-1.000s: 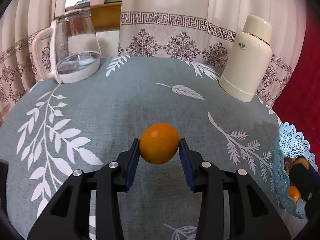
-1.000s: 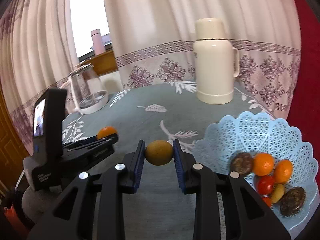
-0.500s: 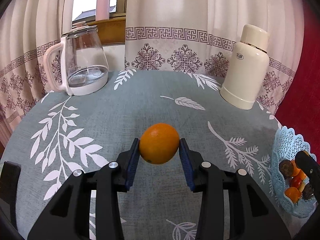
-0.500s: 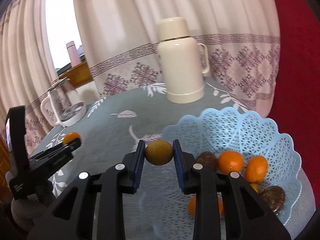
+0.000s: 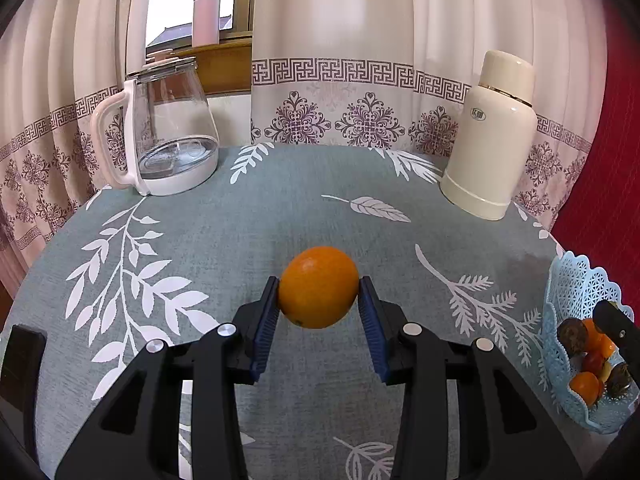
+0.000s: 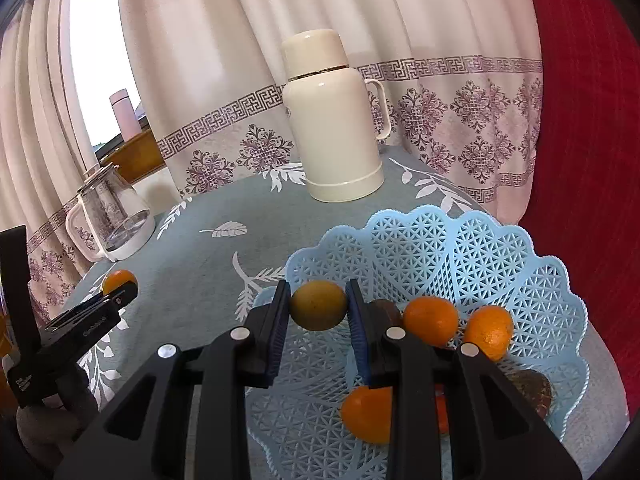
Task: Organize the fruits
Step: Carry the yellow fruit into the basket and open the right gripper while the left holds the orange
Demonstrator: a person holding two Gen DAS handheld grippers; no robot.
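The right gripper [image 6: 318,307] is clenching a yellow-green fruit [image 6: 318,306] between its blue pads, holding it in the air just over the near rim of the blue basket [image 6: 472,248]. Inside the basket, close behind and below the black fingers, several fruits are lying: an orange one [image 6: 367,414] half hidden under the right finger, two more oranges [image 6: 431,320] side by side further in, and two dark brownish fruits, one peeking out just behind the held fruit and one at the right edge. The basket is sitting on the grey-green tablecloth [image 6: 208,256] with its white leaf print, near the table's right edge.

The left gripper [image 5: 319,300] is gripping a large orange [image 5: 319,287] squarely between its pads, clear above the cloth near the middle of the table. From the right wrist view that same gripper is showing at the far left, with the orange poking out at its tip, well apart from the basket. From the left wrist view the basket is showing at the far right, with the tip of the right gripper reaching over it.

Further back, a cream thermos [image 6: 334,124] with a handle is standing upright just beyond the basket. A glass kettle [image 5: 164,128] with a white handle and base is standing at the far left of the table. Behind both, pale curtains [image 5: 340,40] with a purple patterned border are hanging, and a pink bottle [image 5: 206,16] is standing on the window ledge.
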